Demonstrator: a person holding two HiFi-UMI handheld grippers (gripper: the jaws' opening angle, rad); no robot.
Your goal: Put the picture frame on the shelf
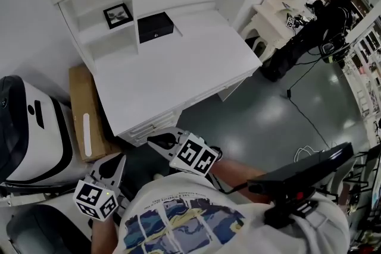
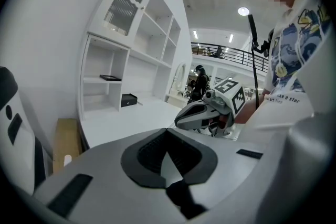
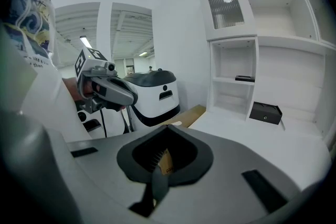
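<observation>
Both my left tongs (image 1: 116, 162) and right tongs (image 1: 156, 141) are closed and empty at bottom centre, well apart from the picture frame (image 1: 118, 15) lying flat on the shelf (image 1: 95, 34) at upper left.

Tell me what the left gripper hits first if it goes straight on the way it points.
Probably the white desk, near its front edge. Nothing shows between it and the shut left gripper. Depth is unclear, so I can't tell whether top or front.

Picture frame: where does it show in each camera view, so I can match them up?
Head view: upper left, picture frame on the cubby shelf.
Left gripper view: left of centre, same shelf.
Right gripper view: right of centre.
Shared landmark: black box on the desk beside the cubby.
</observation>
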